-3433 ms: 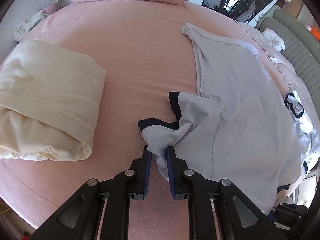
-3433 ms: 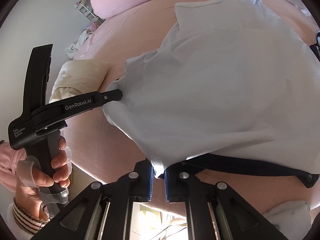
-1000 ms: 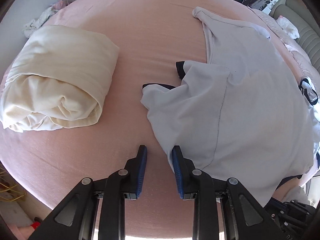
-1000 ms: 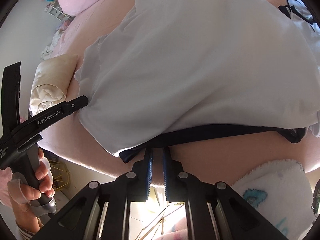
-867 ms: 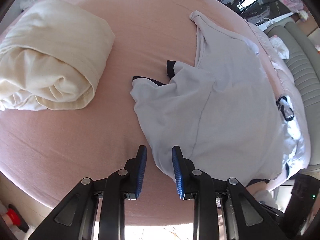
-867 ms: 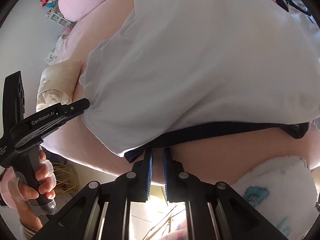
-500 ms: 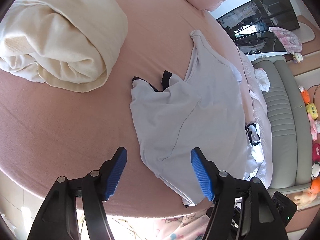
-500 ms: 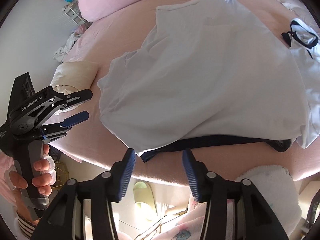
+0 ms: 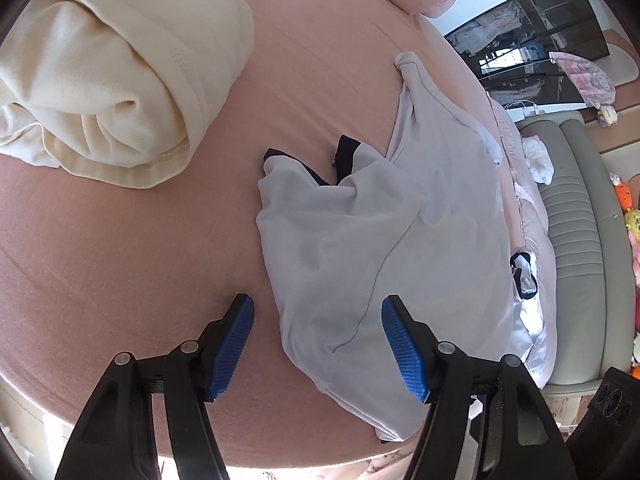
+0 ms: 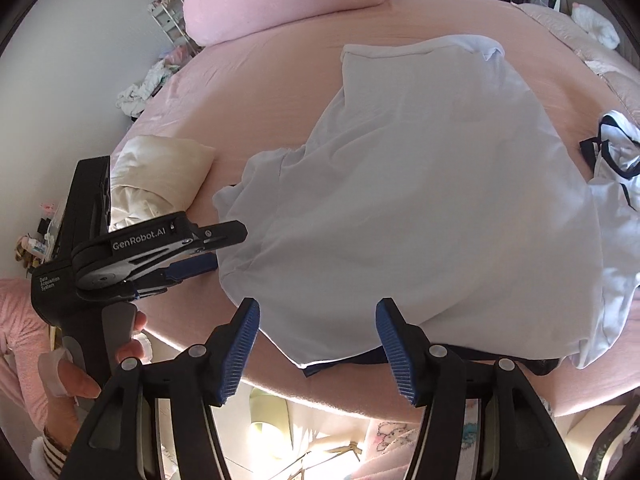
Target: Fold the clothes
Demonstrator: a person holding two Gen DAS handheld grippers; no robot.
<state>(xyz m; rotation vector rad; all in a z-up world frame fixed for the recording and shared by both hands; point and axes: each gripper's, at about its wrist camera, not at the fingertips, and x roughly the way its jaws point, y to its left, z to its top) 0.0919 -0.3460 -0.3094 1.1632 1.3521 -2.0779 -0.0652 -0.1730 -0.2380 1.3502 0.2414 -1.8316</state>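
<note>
A pale grey T-shirt with navy trim (image 9: 380,240) lies loosely folded on the pink bed (image 9: 120,240), its near hem at the bed's front edge. My left gripper (image 9: 316,304) hovers open over the shirt's near left corner, and nothing touches its blue pads. In the right wrist view the same shirt (image 10: 420,208) spreads across the middle. My right gripper (image 10: 317,306) stands open above the shirt's front hem and holds nothing. The left gripper (image 10: 216,248) shows there too, open at the shirt's left edge, held by a person's hand (image 10: 80,380).
A rolled cream garment (image 9: 120,60) sits at the left on the bed. Another white garment with navy edging (image 10: 616,148) lies to the right. A pink pillow (image 10: 288,0) rests at the far end. Grey padded upholstery (image 9: 580,240) borders the right side.
Both grippers went from shut on the shirt's edge to open, letting the cloth drop flat. The right gripper has risen away from the hem, and the left view has rolled.
</note>
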